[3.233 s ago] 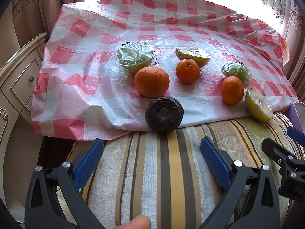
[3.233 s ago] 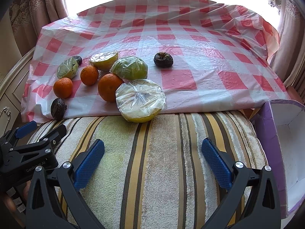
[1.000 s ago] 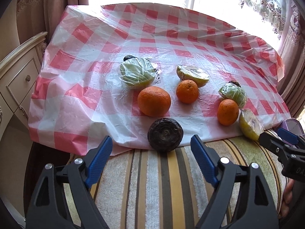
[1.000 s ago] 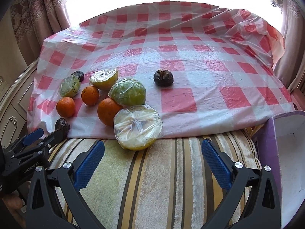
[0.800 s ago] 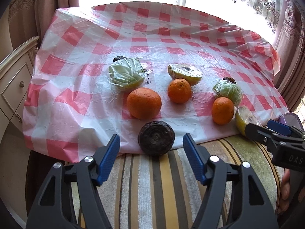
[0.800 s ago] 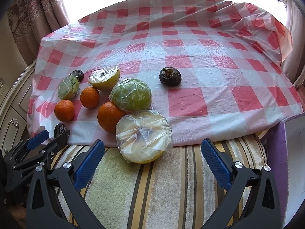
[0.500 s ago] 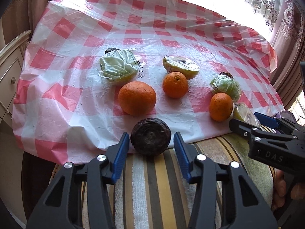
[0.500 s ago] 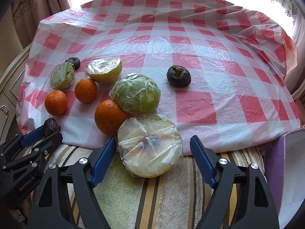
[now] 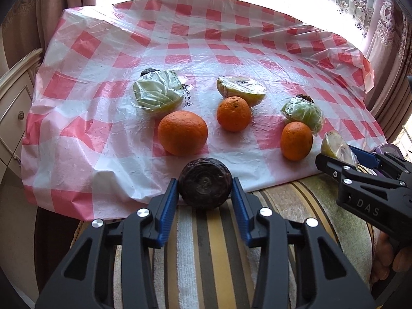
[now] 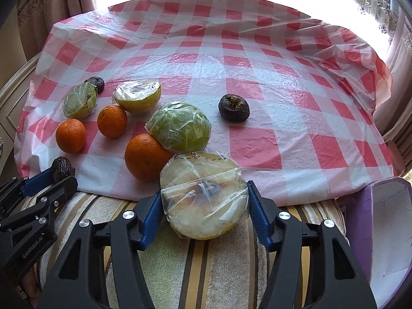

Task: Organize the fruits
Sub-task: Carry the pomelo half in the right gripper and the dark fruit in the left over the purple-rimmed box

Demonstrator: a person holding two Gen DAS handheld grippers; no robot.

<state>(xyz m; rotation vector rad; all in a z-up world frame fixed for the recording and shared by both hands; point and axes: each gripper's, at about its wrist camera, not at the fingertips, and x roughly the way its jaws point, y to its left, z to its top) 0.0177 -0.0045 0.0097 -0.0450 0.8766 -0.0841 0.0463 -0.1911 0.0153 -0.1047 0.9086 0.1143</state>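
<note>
- Both grippers had come forward and narrowed since the earlier frames: the left gripper (image 9: 205,197) now bracketed the dark wrinkled fruit (image 9: 205,183), and the right gripper (image 10: 204,212) flanked the wrapped yellow half (image 10: 204,202).
- At the near edge of the bench, the left fingers (image 9: 168,207) stood just beside the dark fruit, pinching it or about to; contact could not be confirmed.
- Likewise, the right fingers (image 10: 152,217) looked pressed to the yellow half's cling film, which sat partly over the striped towel (image 10: 206,270).
- Just behind it lay the large orange (image 10: 145,157), touching a wrapped green half (image 10: 179,127).
- Toward the left edge sat two smaller oranges (image 10: 70,135), another wrapped green piece (image 10: 79,100), and a wrapped yellow wedge (image 10: 137,96).
- Farther in, a second dark fruit (image 10: 233,108) sat alone; a third (image 10: 95,83) peeked from behind the green piece.
- A purple box (image 10: 381,231) stood at the right edge, apparently holding nothing; judging by that, sorting had hardly begun and every fruit remained to be placed.
</note>
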